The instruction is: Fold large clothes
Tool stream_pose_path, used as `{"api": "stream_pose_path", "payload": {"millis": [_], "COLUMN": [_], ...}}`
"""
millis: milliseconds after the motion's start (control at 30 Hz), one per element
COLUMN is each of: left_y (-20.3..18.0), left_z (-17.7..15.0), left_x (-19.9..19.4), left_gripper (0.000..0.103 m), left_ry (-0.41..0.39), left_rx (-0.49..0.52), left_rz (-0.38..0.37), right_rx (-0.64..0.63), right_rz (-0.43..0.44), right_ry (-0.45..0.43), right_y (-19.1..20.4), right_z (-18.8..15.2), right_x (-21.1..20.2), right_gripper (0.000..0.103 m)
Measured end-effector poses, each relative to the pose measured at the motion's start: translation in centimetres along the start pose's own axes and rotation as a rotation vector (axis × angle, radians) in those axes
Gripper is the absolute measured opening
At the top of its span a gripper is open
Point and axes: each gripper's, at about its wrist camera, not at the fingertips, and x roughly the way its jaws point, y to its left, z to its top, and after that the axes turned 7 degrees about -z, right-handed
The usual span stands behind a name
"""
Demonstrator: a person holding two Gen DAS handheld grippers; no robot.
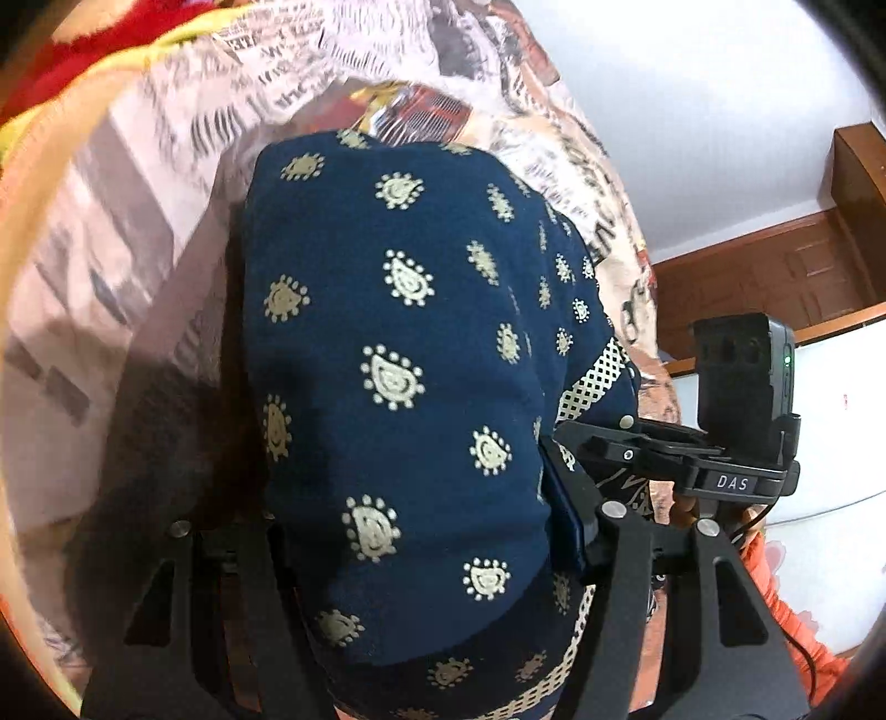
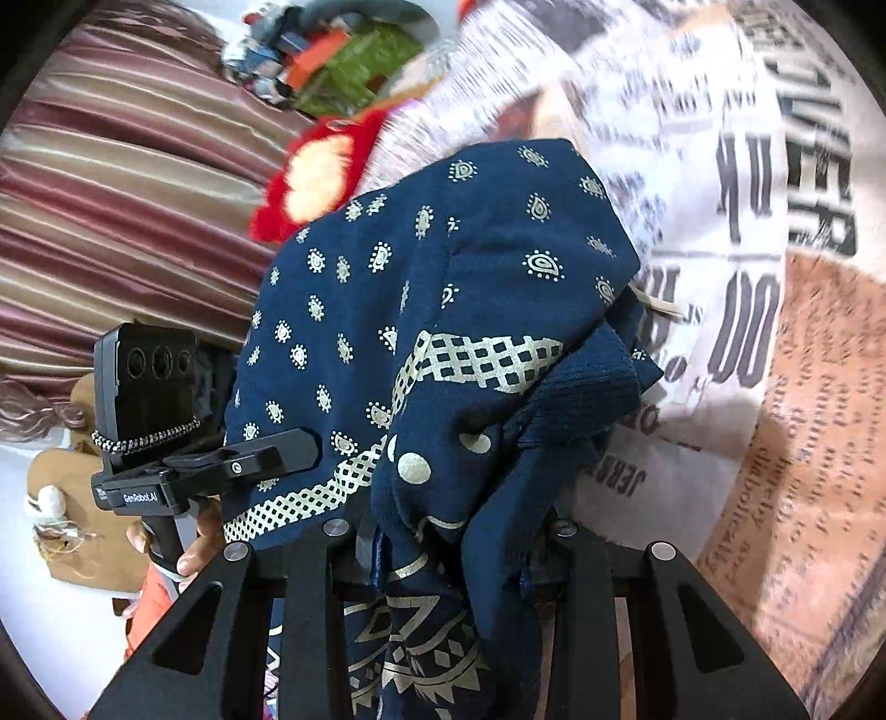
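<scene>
A large navy garment with cream paisley dots and a lattice border fills both views (image 1: pixel 398 343) (image 2: pixel 443 310). It is lifted above a newspaper-print bed cover (image 1: pixel 138 210) (image 2: pixel 747 232). My left gripper (image 1: pixel 421 554) is shut on the garment, its fingertips hidden under the cloth. My right gripper (image 2: pixel 448 554) is shut on a bunched edge of the same garment, fingertips also hidden. The right gripper shows at the right of the left wrist view (image 1: pixel 720 443), and the left gripper at the left of the right wrist view (image 2: pixel 183 454).
A red and yellow plush blanket (image 1: pixel 66 50) (image 2: pixel 315 177) lies at the far side of the bed. Striped curtains (image 2: pixel 111 221) hang at left. A wooden door frame (image 1: pixel 775 277) and white wall stand at right.
</scene>
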Motion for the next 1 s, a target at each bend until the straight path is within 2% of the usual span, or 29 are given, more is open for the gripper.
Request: {"api": "stream_pose_path", "payload": {"millis": [133,200,267,367,467,533,633,733,800,900,1000], "left_y": [0.0,-0.2,-0.6,-1.6,-3.1,-5.0,-6.9,-8.9,-9.5,-9.7,-8.5], "left_z": [0.5,0.4,0.4,0.0,-0.3,-1.0,-2.9,-4.4,-5.2,-6.4,-7.1], "left_x": [0.4,0.1,-0.5,-1.9,-3.8,-5.5,-7.7,-7.2,-6.3,-4.4,-3.1], "left_gripper": [0.066,0.068,0.069,0.069,0.068,0.068,0.068,0.068,0.068,0.068,0.068], "left_ry": [0.002,-0.001,-0.019,-0.048,-0.111,-0.187,-0.272,-0.288,-0.277,-0.259,-0.25], "left_rx": [0.034,0.042,0.056,0.078,0.137,0.221,0.313,0.375,0.416,0.45,0.409], "left_rz": [0.017,0.034,0.066,0.123,0.225,0.336,0.399,0.441,0.474,0.495,0.514], "right_rx": [-0.021,-0.039,-0.064,-0.118,-0.173,-0.218,-0.307,-0.408,-0.474,-0.523,-0.491], "right_rz": [-0.014,-0.025,-0.05,-0.11,-0.168,-0.216,-0.272,-0.295,-0.301,-0.299,-0.289], "right_ry": [0.003,-0.001,-0.01,-0.035,-0.072,-0.126,-0.225,-0.32,-0.342,-0.307,-0.231], "right_y": [-0.8,-0.7,-0.4,0.2,0.9,1.7,3.7,6.8,8.8,10.2,9.5], "right_z": [0.1,0.0,-1.1,-2.0,-3.1,-3.8,-4.7,-5.7,-6.3,-6.8,-7.2], "right_x": [1.2,1.0,0.3,-1.6,-3.9,-5.8,-8.6,-10.3,-9.6,-7.1,-4.6], "right_gripper": [0.032,0.037,0.043,0.043,0.044,0.044,0.045,0.055,0.06,0.06,0.06]}}
